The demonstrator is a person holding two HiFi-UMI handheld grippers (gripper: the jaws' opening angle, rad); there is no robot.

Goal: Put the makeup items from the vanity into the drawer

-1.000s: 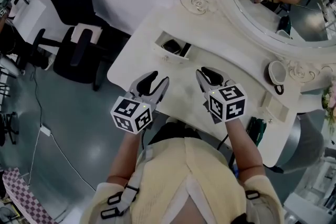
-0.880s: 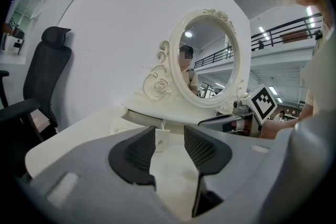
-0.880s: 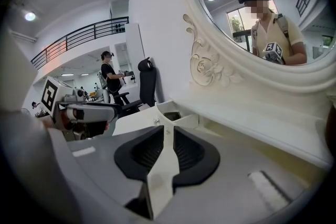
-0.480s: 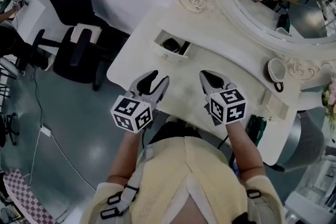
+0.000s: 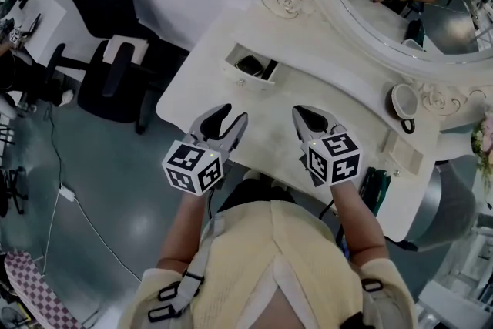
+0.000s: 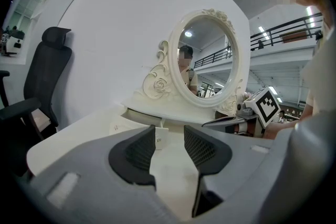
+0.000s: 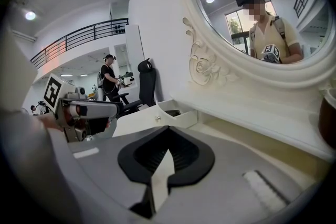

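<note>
Right gripper (image 5: 306,115), near the open drawer (image 5: 248,82), had just closed its jaws on nothing; left gripper (image 5: 233,119) stood parted, empty. Dark items (image 5: 249,67) lay inside the drawer; a cup (image 5: 404,104) stood well apart. Task judged nearly complete.

Black office chair (image 5: 108,27) on grey floor (image 5: 115,189); thin cable (image 5: 54,154) trailing nearby; pale cup (image 5: 402,102), perhaps mug, far right.
</note>
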